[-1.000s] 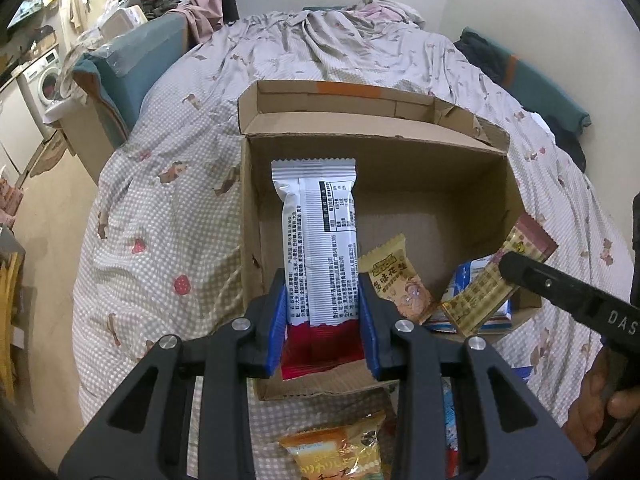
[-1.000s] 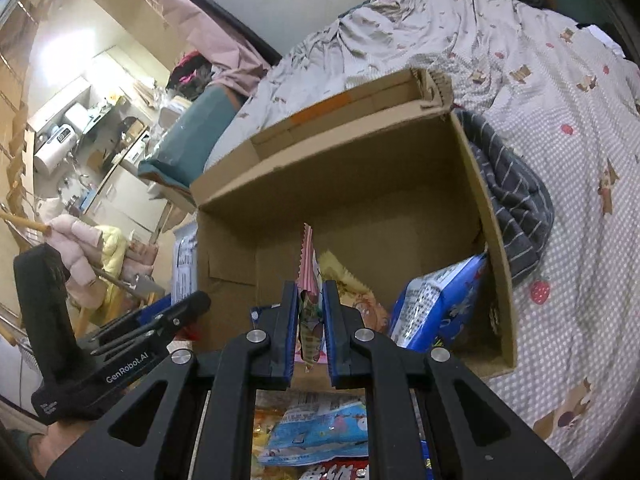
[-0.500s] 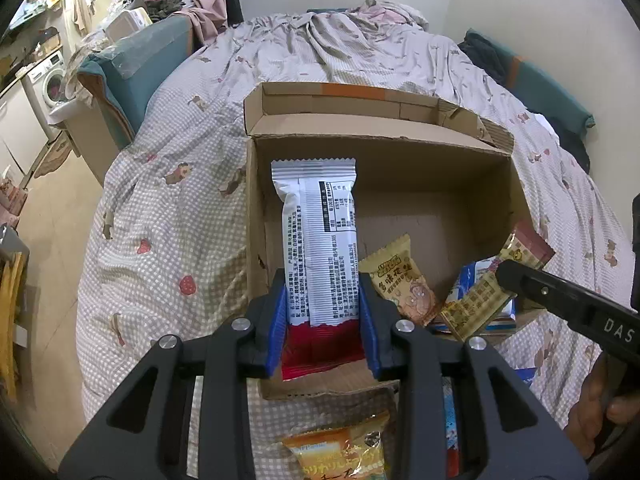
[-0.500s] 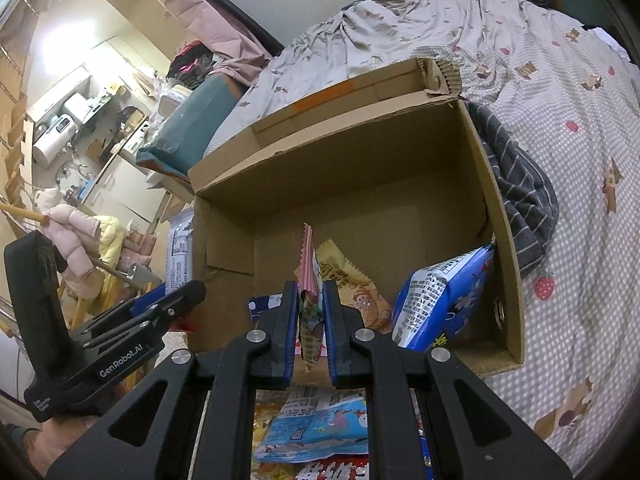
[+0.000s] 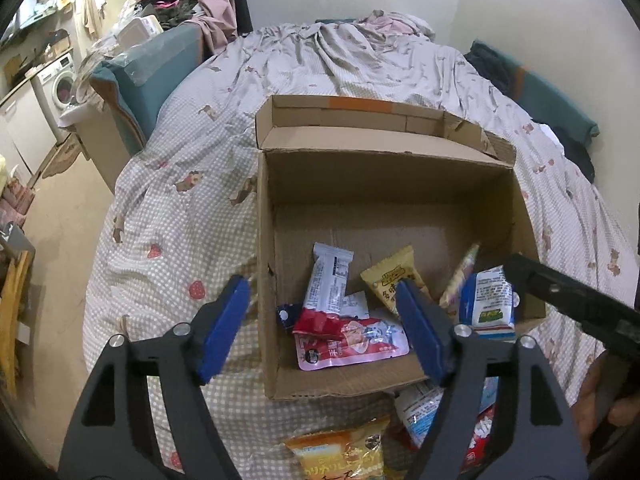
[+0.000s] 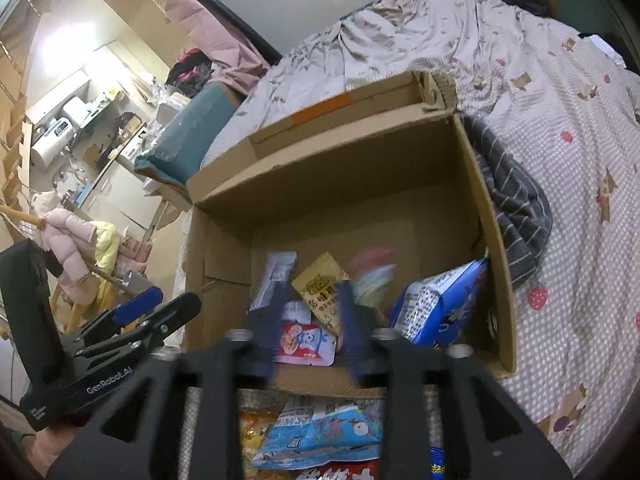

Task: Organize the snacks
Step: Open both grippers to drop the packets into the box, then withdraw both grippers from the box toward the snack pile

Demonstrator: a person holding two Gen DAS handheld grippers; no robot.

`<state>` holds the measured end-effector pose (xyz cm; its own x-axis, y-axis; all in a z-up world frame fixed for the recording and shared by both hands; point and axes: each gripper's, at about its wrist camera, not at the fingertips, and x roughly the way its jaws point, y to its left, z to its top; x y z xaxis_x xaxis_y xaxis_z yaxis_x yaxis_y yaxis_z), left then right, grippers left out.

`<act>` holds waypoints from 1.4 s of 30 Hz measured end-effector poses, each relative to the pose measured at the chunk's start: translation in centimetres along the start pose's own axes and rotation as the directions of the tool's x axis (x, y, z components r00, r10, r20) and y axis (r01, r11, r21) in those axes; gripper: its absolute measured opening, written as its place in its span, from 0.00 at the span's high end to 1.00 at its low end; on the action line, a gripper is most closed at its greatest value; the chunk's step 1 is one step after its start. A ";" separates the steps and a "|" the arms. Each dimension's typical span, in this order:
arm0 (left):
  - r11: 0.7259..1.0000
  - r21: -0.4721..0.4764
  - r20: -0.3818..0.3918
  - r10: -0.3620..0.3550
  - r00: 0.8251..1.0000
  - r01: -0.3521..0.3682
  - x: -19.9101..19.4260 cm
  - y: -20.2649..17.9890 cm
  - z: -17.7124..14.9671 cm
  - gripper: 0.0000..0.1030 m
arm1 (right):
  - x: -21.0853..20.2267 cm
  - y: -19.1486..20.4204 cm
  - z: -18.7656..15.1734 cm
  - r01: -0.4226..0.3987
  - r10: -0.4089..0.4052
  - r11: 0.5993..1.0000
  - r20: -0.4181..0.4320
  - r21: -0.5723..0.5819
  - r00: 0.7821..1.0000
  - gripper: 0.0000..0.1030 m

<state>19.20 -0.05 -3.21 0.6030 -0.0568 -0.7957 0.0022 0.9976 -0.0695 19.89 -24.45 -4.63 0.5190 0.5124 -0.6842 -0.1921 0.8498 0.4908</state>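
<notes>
1. Left gripper (image 5: 322, 320) hanging wide open over the near left corner of the cardboard box (image 5: 384, 184), gripping nothing, blue pads (image 5: 224, 324) spread well apart
2. White and red snack packet (image 5: 332, 284) lying inside the box between the spread fingers, tilted, its white end pointing far and its red end near, apart from both pads
3. Pink pouch (image 5: 352, 342) lying flat on the box floor under the packet's red end, just inside the near wall
4. Yellow snack packet (image 5: 394, 276) leaning just right of the white one, partly hidden behind the left gripper's right pad
5. Right gripper (image 6: 308, 320) hovering at the near wall of the box with fingers parted and blurred, clamping nothing
6. Pastel wrapped snack (image 6: 374, 276) sitting blurred in the box just beyond the right gripper's right finger; touching it or not, cannot tell
7. Blue and white bag (image 6: 440, 304) standing tilted against the right wall of the box, right of that gripper
8. Orange snack bag (image 5: 340, 452) and blue snack bag (image 6: 320, 432) lying outside the box on the checked bedspread (image 5: 172, 216), near of its front wall, beneath the grippers
9. Striped grey cloth (image 6: 516, 200) resting against the outside of the box's right wall
</notes>
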 end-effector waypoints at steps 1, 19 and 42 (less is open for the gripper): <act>1.000 0.001 0.002 0.001 1.000 -0.001 0.0 0.0 0.0 0.29 | -0.3 0.0 0.0 -0.008 0.008 1.000 0.015 0.001 1.000 0.33; 0.999 -0.043 0.020 -0.011 1.000 0.012 -1.7 1.3 -1.1 0.29 | -3.4 0.9 -0.1 -0.053 0.053 0.999 0.045 -0.002 0.998 0.19; 0.999 -0.040 -0.088 -0.010 0.996 0.007 -6.5 2.3 -7.5 0.11 | -10.0 -2.1 -6.5 0.049 -0.047 0.995 -0.023 0.092 0.999 0.06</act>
<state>9.34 2.28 -2.72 0.5306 -0.0704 -0.8447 -0.0255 0.9948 -0.0990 9.67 -30.54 -2.31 0.5079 0.4742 -0.7191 -0.0891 0.8593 0.5037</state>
